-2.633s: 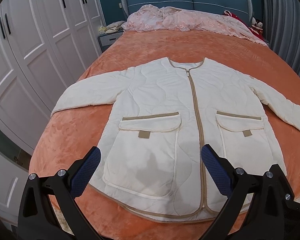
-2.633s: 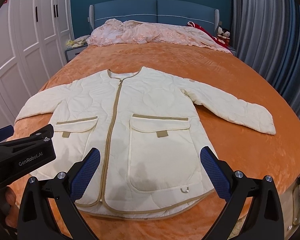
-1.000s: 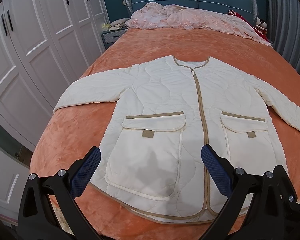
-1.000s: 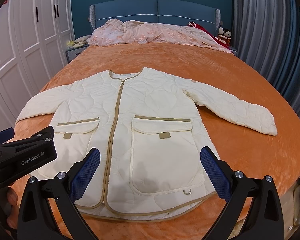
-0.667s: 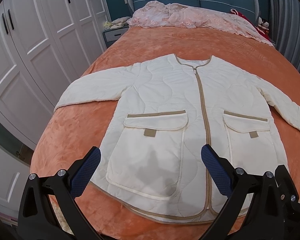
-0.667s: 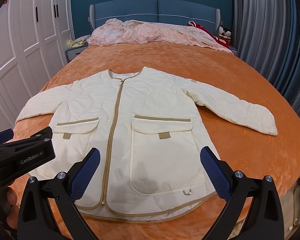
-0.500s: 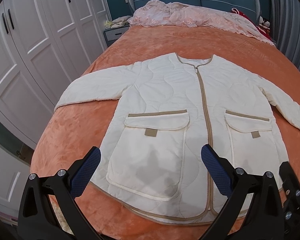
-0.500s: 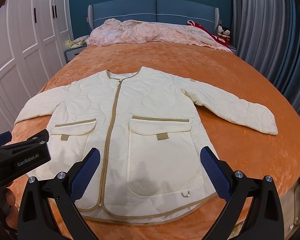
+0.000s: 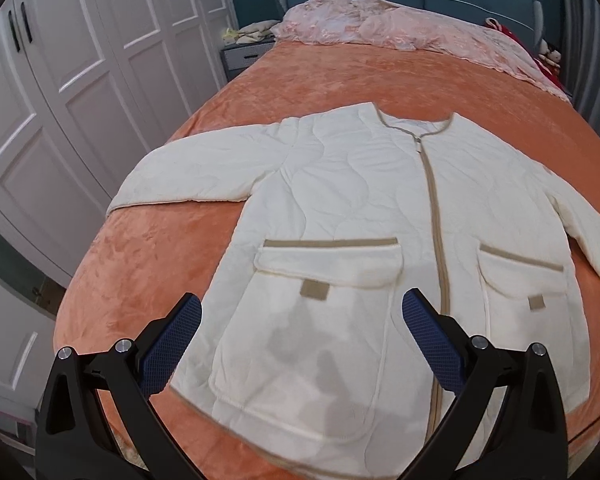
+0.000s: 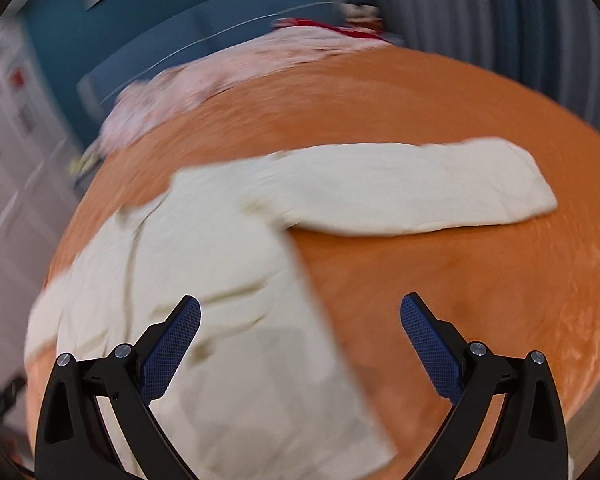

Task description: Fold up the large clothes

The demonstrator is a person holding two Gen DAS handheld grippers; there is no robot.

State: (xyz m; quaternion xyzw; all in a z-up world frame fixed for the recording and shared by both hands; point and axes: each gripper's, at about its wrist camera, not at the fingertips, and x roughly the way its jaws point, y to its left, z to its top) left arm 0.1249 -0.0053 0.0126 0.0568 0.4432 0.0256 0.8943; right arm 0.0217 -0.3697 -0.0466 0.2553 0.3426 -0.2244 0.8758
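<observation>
Hand-held grippers (image 9: pixel 302 334) (image 10: pixel 300 334) spread above jacket (image 9: pixel 380 208)

The left gripper (image 9: pixel 300 324) hung with its jaws spread wide, blue pads (image 9: pixel 172 344) facing each other, nothing between them. The right gripper (image 10: pixel 300 324) was likewise wide apart and empty, its view blurred.

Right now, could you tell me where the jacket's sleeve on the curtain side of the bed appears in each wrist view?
Left wrist view: the sleeve runs off the right edge, only partly seen.
Right wrist view: the whole sleeve lies across the upper middle, blurred, cuff at right.
Shared landmark: the orange blanket.
</observation>
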